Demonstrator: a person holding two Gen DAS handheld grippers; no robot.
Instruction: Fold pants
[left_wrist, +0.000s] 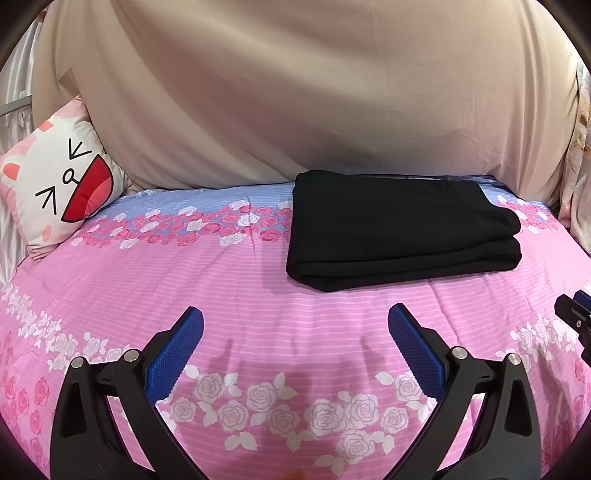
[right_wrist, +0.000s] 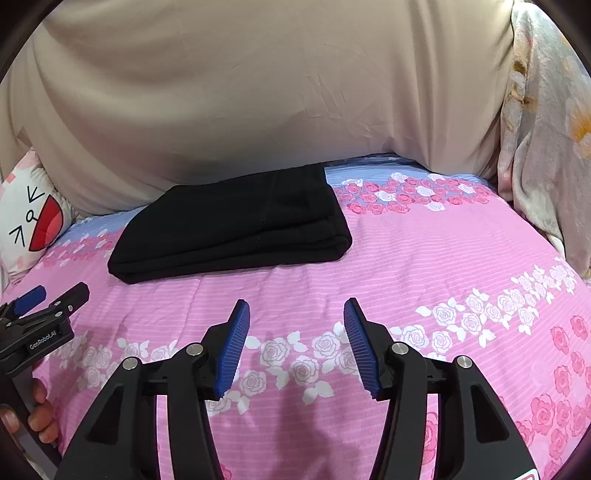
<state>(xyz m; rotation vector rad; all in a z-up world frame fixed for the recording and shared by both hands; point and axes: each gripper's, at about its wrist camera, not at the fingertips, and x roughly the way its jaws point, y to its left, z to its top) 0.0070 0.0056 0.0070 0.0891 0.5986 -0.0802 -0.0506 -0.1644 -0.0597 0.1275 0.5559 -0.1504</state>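
Black pants (left_wrist: 399, 229) lie folded into a thick rectangle on the pink rose-print bedspread (left_wrist: 258, 295), near its far edge. In the right wrist view the pants (right_wrist: 236, 232) lie ahead and to the left. My left gripper (left_wrist: 295, 325) is open and empty, hovering over the bedspread short of the pants and to their left. My right gripper (right_wrist: 297, 314) is open and empty, short of the pants and to their right. The left gripper also shows at the left edge of the right wrist view (right_wrist: 48, 295), and the right gripper at the right edge of the left wrist view (left_wrist: 576, 310).
A large beige cushion (left_wrist: 314, 92) rises behind the pants. A white cat-face pillow (left_wrist: 59, 184) lies at the far left. A floral blanket (right_wrist: 546, 129) hangs at the far right. A hand (right_wrist: 40, 413) holds the left gripper's handle.
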